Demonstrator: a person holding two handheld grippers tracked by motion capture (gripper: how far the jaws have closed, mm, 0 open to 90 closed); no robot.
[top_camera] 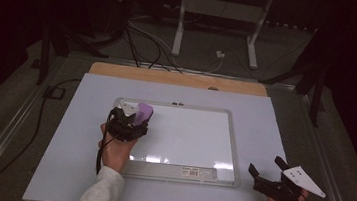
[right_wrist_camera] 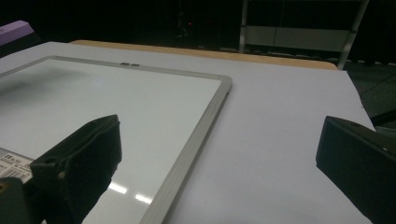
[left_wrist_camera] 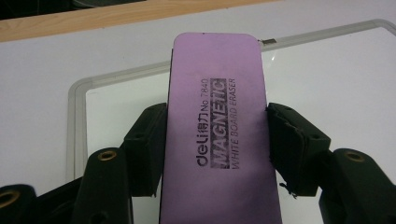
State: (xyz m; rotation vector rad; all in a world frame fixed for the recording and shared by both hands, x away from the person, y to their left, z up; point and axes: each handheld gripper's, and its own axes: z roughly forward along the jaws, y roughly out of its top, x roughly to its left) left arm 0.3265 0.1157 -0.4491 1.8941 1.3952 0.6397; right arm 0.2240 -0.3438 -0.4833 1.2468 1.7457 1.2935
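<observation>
- Gripping the purple whiteboard eraser (left_wrist_camera: 217, 135) across its width, the left tool (top_camera: 132, 118) points its long axis away from the person.
- It sits at the whiteboard's (top_camera: 187, 136) near-left corner; bare board stretches rightward.
- Right tool (top_camera: 265, 171) rests open, off the board's right edge.

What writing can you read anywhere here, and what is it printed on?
"deli" with two small characters I cannot make out, then "No 7840": black print on the flat purple foam eraser clamped in the left gripper.
"MAGNETIC": same eraser, boxed capitals.
"WHITE BOARD ERASER": same eraser, small line beneath.
A white sticker on the near frame of the silver-framed whiteboard: too small and blurred to read.
</observation>
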